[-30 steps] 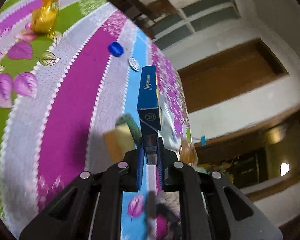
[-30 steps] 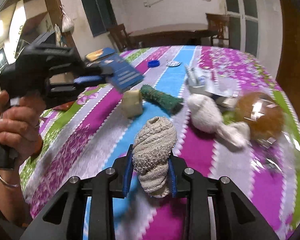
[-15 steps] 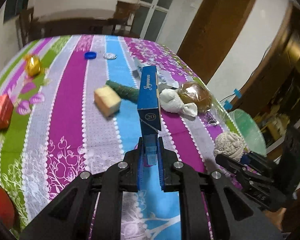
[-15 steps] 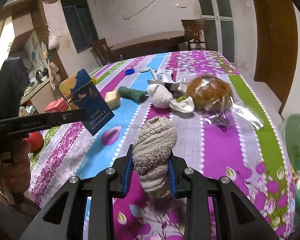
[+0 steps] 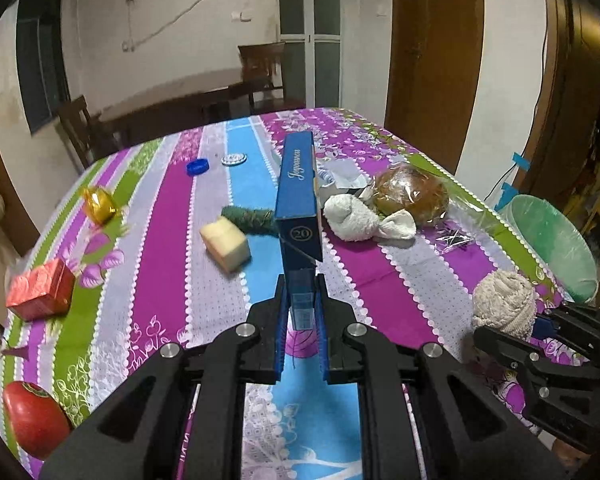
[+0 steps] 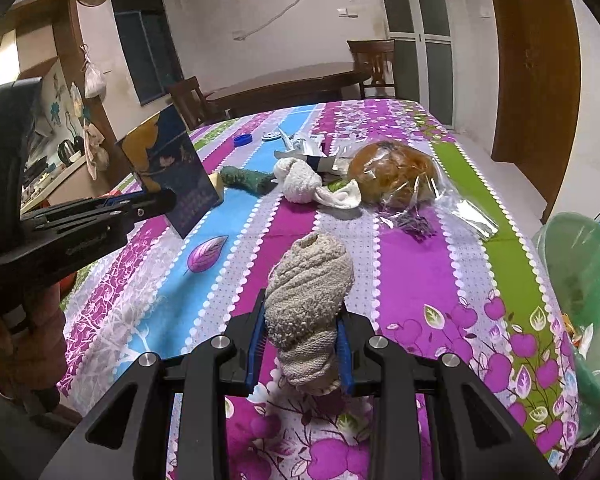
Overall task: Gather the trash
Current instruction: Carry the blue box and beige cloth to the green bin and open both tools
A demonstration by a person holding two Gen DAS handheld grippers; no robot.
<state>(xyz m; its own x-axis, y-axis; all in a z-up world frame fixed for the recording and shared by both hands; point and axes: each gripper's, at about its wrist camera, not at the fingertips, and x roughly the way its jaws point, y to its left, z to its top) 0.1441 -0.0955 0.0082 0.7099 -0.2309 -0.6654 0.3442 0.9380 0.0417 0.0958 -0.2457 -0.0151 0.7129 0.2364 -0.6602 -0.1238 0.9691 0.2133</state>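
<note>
Left wrist cam, L to R: a red apple [image 5: 32, 420] sits low at the near edge of the striped tablecloth [image 5: 164, 224], w/ a red foil box [image 5: 40, 290] above it and a gold foil wrapper [image 5: 99, 200] further back. A blue bottle cap [image 5: 197, 167] and a silver lid [image 5: 233, 159] lie far back. A pale sponge block [image 5: 226, 242] rests mid-table, a green scrubber roll [image 5: 249, 219] just behind it. My left gripper [image 5: 303, 312] is clamped tight on the blue cigarette pack [image 5: 298, 196], held on edge above the cloth, narrow side twd the cam. Right of the pack are a white rag [image 5: 356, 218], a bun in clear plastic wrap [image 5: 410, 196] touching it, and some crumpled packaging [image 5: 342, 176] behind. Further right my right gripper [image 5: 528, 322] carries a beige knitted cloth ball [image 5: 502, 302] near the table's right edge; beyond it stands a bin w/ a green liner [image 5: 552, 248].

Right wrist cam, L to R: a hand [image 6: 28, 344] grips the left tool's handle, pack [image 6: 168, 168] lifted clear of the table. At centre, the right gripper [image 6: 302, 344] pinches the cloth ball [image 6: 308, 300] btw both pads, off the cloth. The green bin [image 6: 580, 280] sits at the far right, beside the table edge.
</note>
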